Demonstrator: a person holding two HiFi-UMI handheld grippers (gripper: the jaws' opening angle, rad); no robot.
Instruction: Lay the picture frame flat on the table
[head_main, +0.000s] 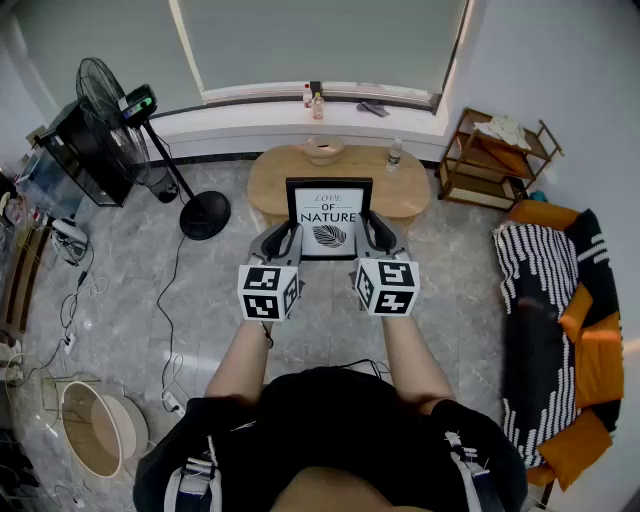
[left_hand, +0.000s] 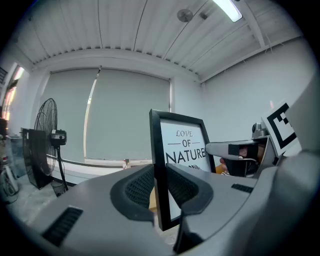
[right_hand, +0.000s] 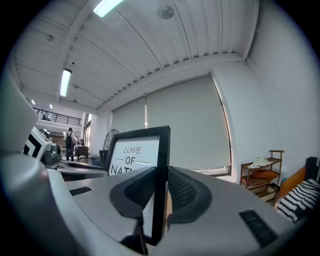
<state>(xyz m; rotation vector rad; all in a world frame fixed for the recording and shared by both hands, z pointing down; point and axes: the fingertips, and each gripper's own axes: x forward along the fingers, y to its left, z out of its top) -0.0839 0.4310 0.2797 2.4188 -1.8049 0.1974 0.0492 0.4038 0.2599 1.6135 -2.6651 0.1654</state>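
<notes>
The black picture frame (head_main: 328, 215) with a white "LOVE OF NATURE" print stands upright at the near edge of the oval wooden table (head_main: 270, 185). My left gripper (head_main: 290, 237) is shut on the frame's left side bar. My right gripper (head_main: 368, 233) is shut on its right side bar. In the left gripper view the frame (left_hand: 185, 145) has its edge pinched between the dark ribbed pads of the left gripper (left_hand: 160, 187). The right gripper view shows the frame (right_hand: 132, 155) clamped the same way by the right gripper (right_hand: 160, 190). The frame's bottom edge is hidden.
A wooden bowl (head_main: 323, 150) and a small bottle (head_main: 394, 155) sit at the table's far side. A standing fan (head_main: 205, 213) is to the left, a wooden shelf (head_main: 495, 160) and an orange sofa with a striped blanket (head_main: 550, 300) to the right. Cables lie on the floor at left.
</notes>
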